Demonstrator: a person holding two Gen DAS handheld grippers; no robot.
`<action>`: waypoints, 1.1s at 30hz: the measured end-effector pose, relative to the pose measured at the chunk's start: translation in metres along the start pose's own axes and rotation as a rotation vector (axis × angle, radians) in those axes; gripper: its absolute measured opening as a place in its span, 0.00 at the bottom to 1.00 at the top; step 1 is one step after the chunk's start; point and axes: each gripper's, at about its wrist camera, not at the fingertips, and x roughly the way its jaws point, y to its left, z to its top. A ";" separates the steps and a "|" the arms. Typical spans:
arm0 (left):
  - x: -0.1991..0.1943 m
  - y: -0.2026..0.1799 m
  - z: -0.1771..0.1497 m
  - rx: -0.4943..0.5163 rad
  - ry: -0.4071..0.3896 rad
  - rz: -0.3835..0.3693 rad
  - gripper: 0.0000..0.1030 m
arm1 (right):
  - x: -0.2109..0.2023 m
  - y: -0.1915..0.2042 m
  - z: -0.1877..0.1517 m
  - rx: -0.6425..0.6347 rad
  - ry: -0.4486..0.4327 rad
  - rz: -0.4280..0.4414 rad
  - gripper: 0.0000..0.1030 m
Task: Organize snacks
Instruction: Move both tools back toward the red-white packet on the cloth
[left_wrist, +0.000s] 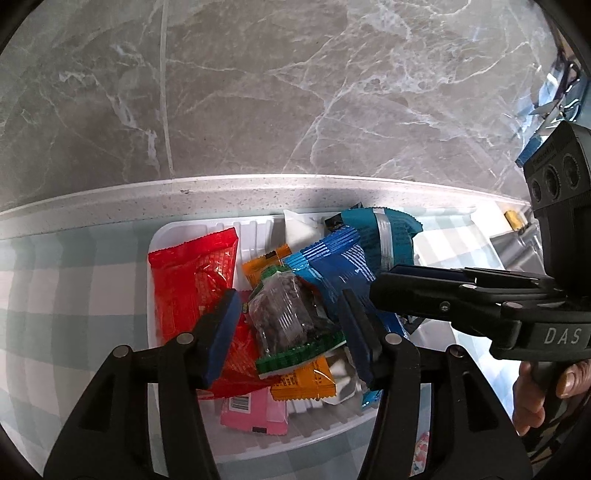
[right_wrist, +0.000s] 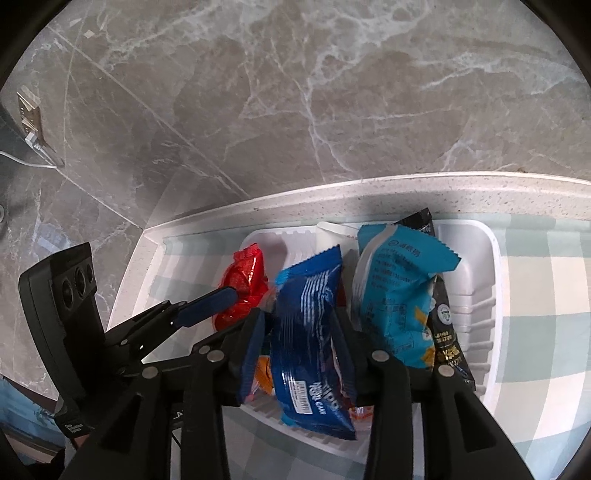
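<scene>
In the left wrist view, the left gripper (left_wrist: 286, 325) hung over a white tray (left_wrist: 255, 230) that sat on a checked cloth (left_wrist: 74, 280) on the counter (left_wrist: 258, 192). Its jaws stood apart on either side of a clear packet with green ends (left_wrist: 291, 321), which lay on the heap of snacks; the blue pads did not press on it, so the gripper was released. A red packet (left_wrist: 192, 280) lay at the tray's left, an orange packet (left_wrist: 306, 380) and a pink one (left_wrist: 255, 411) nearer the camera, and a dark blue packet (left_wrist: 332, 266) and a teal packet (left_wrist: 384, 229) to the right. The right gripper (left_wrist: 384, 291) reached in from the right, held by a hand (left_wrist: 535, 391).

In the right wrist view, the right gripper (right_wrist: 299, 339) straddled the dark blue packet (right_wrist: 306, 332), which stood tilted in the tray (right_wrist: 476, 288). Whether the pads still pressed it I could not tell. The teal packet (right_wrist: 395, 295) leaned just beside it, with a black packet (right_wrist: 443, 325) behind. The left gripper (right_wrist: 218, 299) pointed toward the red packet (right_wrist: 247, 284).
</scene>
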 end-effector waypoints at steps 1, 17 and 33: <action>-0.003 0.000 -0.002 0.001 0.000 0.002 0.51 | -0.002 0.000 -0.001 -0.001 -0.001 0.001 0.40; -0.074 -0.013 -0.035 -0.009 -0.041 -0.015 0.52 | -0.057 0.014 -0.048 -0.140 -0.046 -0.046 0.47; -0.116 -0.036 -0.115 -0.010 0.019 -0.044 0.52 | -0.077 0.041 -0.132 -0.335 0.038 -0.097 0.51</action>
